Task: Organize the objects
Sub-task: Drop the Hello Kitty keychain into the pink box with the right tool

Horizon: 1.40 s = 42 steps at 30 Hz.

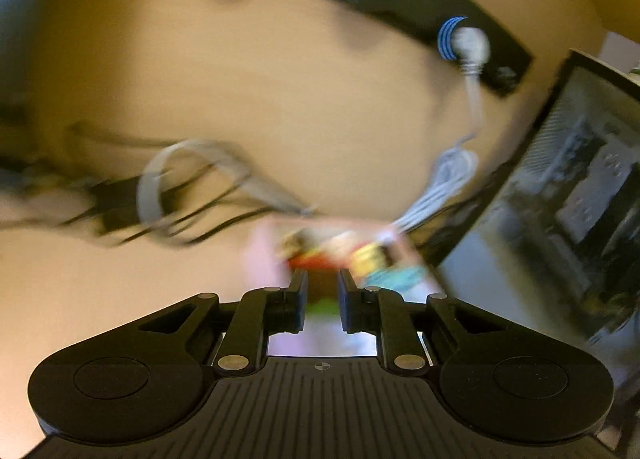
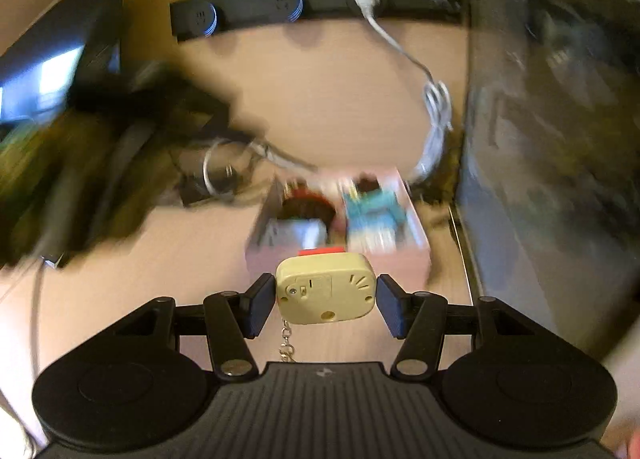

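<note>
Right wrist view shows my right tongs (image 2: pixel 326 297) pinching the cream keychain gadget (image 2: pixel 326 289) above the counter (image 2: pixel 192 259), so I should carry it level over the pink box (image 2: pixel 414 229) ahead before releasing, while my left tongs (image 1: pixel 322 285), nearly closed, look empty.

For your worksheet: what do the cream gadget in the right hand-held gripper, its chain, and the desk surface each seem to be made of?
Cream gadget: probably moulded plastic, matte; it shows a screw, moulded slits and a hatch outline.
Chain: likely metal, with small shiny silvery links.
Desk: looks like wood or wood-look laminate, pale tan and smooth; blur hides any grain.
The right hand-held gripper pinches the gadget's sides.
</note>
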Tool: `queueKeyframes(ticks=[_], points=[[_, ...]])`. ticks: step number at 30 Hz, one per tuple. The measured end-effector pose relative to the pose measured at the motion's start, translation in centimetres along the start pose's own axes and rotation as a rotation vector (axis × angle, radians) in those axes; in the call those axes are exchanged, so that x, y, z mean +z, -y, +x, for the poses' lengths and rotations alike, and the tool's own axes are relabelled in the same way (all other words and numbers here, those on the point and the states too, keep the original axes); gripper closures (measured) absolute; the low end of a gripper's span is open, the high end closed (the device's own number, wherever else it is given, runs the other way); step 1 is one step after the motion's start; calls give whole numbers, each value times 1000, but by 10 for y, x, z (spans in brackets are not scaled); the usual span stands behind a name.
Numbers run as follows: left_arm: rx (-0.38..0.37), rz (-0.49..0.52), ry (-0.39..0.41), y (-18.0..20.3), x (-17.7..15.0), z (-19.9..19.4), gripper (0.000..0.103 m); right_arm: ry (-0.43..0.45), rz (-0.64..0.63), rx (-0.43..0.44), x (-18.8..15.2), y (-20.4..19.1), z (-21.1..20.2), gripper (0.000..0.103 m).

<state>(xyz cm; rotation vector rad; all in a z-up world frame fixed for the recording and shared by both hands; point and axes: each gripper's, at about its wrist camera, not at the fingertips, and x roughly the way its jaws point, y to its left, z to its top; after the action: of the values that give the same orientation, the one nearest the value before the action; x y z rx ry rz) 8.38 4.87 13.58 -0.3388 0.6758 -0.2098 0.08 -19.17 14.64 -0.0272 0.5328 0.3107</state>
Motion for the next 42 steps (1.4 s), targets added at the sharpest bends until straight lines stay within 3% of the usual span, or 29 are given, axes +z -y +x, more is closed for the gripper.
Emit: queueKeyframes(ticks=[4, 8, 11, 13, 19, 23, 26, 31, 34, 38, 42], points=[[83, -91, -51, -44, -35, -29, 85, 175, -18, -48, 61, -6, 30, 47], [117, -165, -93, -71, -59, -42, 85, 193, 8, -96, 85, -7, 54, 43], [98, -194, -107, -74, -64, -38, 85, 150, 41, -65, 66, -4, 51, 33], [67, -194, -115, -68, -61, -29, 85, 91, 4, -57, 40, -8, 48, 33], [-6, -68, -124, -16, -39, 16, 85, -61, -60, -98, -26, -6, 53, 33], [35, -19, -162, 13, -38, 55, 85, -123, -48, -108, -44, 3, 57, 33], [127, 26, -212, 22, -42, 80, 85, -136, -62, -136, -51, 9, 62, 33], [248, -13, -234, 9, -47, 91, 32, -156, -50, -172, -51, 20, 79, 33], [294, -49, -214, -12, -48, 78, 15, -171, -53, -196, -52, 24, 100, 33], [303, -102, -192, -44, -42, 64, 11, -211, -39, -159, -51, 19, 129, 31], [312, -111, -176, -64, -36, 62, 10, -183, -84, -125, -46, -1, 144, 33]])
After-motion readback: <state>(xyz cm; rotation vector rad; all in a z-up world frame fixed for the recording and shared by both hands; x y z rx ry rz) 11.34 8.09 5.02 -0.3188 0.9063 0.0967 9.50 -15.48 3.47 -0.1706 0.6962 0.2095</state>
